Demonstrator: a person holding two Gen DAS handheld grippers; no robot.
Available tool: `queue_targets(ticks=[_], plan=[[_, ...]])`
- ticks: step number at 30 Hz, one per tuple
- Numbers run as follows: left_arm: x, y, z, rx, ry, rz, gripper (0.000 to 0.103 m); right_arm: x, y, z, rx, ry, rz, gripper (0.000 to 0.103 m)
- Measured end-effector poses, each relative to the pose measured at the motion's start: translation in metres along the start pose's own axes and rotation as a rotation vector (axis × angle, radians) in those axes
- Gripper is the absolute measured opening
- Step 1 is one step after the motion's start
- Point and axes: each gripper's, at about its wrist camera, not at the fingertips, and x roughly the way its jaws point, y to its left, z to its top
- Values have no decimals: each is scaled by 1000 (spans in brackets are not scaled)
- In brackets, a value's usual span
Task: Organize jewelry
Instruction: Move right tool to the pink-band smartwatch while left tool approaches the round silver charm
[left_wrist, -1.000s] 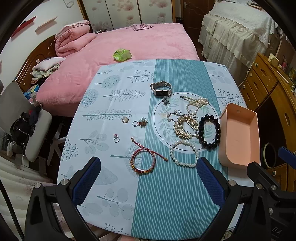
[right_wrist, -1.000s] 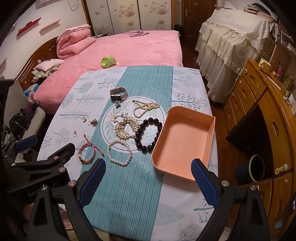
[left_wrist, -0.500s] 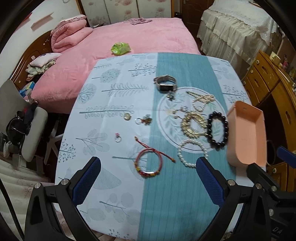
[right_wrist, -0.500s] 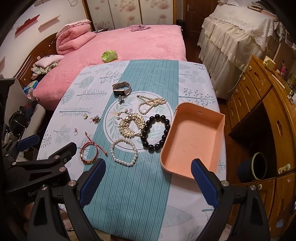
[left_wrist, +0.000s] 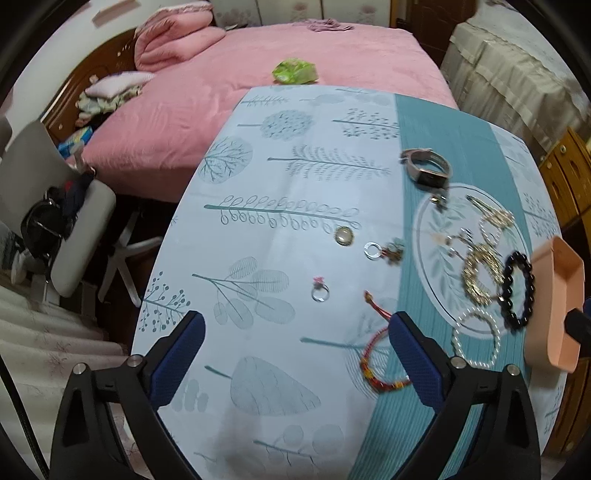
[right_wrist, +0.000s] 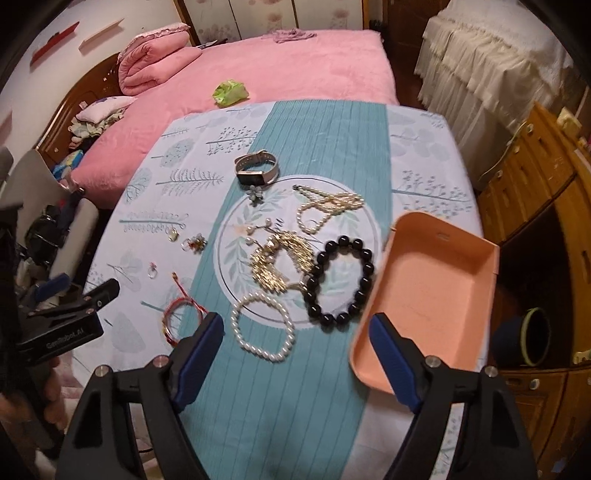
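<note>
Jewelry lies loose on the table: a watch (right_wrist: 256, 170), a pearl necklace (right_wrist: 327, 206), a gold piece (right_wrist: 280, 262), a black bead bracelet (right_wrist: 340, 281), a white pearl bracelet (right_wrist: 263, 325), a red cord bracelet (left_wrist: 382, 363), a small ring (left_wrist: 319, 292) and small charms (left_wrist: 384, 252). A peach tray (right_wrist: 424, 302) stands empty at the right. My left gripper (left_wrist: 295, 354) is open, above the table short of the ring. My right gripper (right_wrist: 295, 354) is open, above the pearl bracelet and the tray's near corner.
A pink bed (right_wrist: 280, 70) with a green packet (right_wrist: 231, 92) lies beyond the table. A grey chair (left_wrist: 55, 206) stands at the left. Wooden drawers (right_wrist: 535, 177) and a dark bin (right_wrist: 528, 339) are at the right. The tablecloth (left_wrist: 280, 177) hangs over the table edges.
Both grippers have moved forward and lower toward the table. The left one has swung left, so the jewelry now sits at its right. Both stay open.
</note>
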Motion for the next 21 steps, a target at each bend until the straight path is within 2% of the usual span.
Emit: queue_targets(ticks=[2,7,11,15,18,21], plan=[[10,6,10,-13,19,-18,97,4,0,11,1,-3,-9,81],[23,4,40,9,6,-17,97,14,-4,48,23,-1,1,79],[35,2,67,27,18,-27,96,25,-4,81,16,10,6,73],[50,3,94,36,42,-39,95,42,2,119,-7,24,45,72],[60,6,107,40,54,-40,95,62,12,147,-69,30,54,72],[70,11,114,36,73,-51,95,92,26,170,-191,69,58,72]])
